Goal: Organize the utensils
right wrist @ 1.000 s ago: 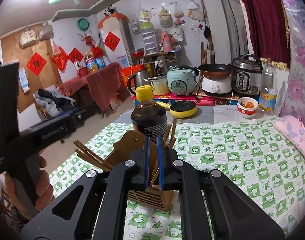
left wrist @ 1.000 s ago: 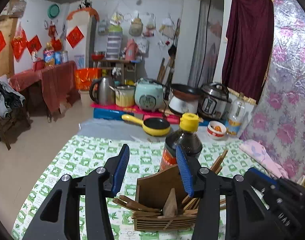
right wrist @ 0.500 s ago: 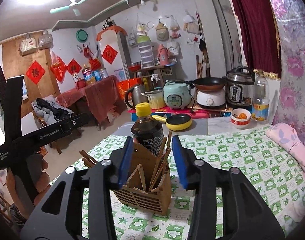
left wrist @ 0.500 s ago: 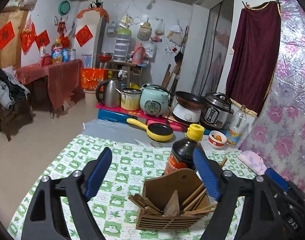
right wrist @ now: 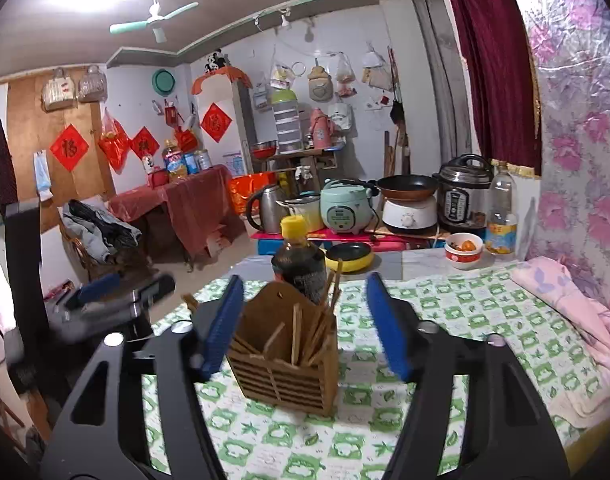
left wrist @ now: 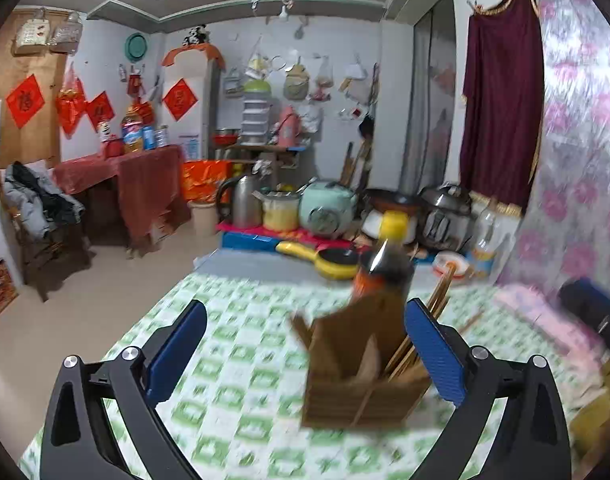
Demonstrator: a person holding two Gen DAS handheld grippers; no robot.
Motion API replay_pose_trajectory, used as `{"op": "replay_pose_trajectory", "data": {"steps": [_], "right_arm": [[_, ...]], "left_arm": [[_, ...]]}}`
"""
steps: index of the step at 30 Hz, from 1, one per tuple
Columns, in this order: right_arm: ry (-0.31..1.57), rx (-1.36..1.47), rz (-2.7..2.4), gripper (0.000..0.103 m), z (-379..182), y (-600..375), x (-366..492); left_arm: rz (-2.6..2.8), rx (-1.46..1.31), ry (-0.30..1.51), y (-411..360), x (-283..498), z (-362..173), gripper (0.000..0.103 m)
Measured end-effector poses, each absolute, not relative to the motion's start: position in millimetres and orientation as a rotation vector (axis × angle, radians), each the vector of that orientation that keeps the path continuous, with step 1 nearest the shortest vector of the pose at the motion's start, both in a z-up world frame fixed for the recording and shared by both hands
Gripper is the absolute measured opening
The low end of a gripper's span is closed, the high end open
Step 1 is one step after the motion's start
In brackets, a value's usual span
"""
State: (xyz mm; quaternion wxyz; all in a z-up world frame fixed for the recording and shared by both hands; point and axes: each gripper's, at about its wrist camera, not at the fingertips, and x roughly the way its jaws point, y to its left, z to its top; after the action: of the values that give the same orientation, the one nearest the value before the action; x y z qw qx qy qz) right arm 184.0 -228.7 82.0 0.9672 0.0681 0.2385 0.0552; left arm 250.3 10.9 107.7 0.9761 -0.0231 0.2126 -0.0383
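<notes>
Low in the right wrist frame, the right gripper (right wrist: pixel 301 328) stands spread wide, its blue pads either side of the wooden chopstick holder (right wrist: pixel 285 356) at centre, touching nothing. Chopsticks (right wrist: pixel 311 332) lean inside the holder on the green-checked tablecloth (right wrist: pixel 465 320), a dark sauce bottle (right wrist: pixel 299 260) just behind. Across the left wrist frame's bottom, the left gripper (left wrist: pixel 305 354) also gapes empty, the blurred holder toward its right pad.

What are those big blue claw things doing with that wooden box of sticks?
A person holds one claw in each hand, tidying utensils. The chopsticks stand in the wooden holder on the green checked tablecloth, in front of a dark sauce bottle. The left gripper and the right gripper are both open, holding nothing.
</notes>
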Motion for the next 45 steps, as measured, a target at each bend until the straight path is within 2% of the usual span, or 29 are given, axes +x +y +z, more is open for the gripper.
{"op": "replay_pose_trajectory", "data": {"steps": [2,9,14,22,29,45], "right_arm": [[0.486,0.136,0.063,0.081,62.1,-231.8,173.4],[0.631,0.079,-0.020,0.081,0.0,-232.8,167.6],[0.664,0.062,-0.050,0.091,-17.8,-234.0,156.9],[0.665,0.057,-0.074,0.092,-17.6,-234.2,152.7],[0.597,0.073,-0.100,0.095,-8.8,-238.5,144.5],[0.584,0.070,-0.057,0.096,-9.3,-224.7,137.1]], "left_arm": [[-0.062,-0.026,0.473,10.6,244.1,83.2,0.097],[-0.010,0.017,0.596,10.7,241.3,27.9,0.097],[0.035,0.076,0.607,5.2,237.7,15.6,0.097],[0.083,0.144,0.581,-1.3,229.0,8.6,0.097],[0.083,0.114,0.534,1.6,219.2,17.8,0.097],[0.094,0.080,0.499,10.9,207.5,26.1,0.097]]}}
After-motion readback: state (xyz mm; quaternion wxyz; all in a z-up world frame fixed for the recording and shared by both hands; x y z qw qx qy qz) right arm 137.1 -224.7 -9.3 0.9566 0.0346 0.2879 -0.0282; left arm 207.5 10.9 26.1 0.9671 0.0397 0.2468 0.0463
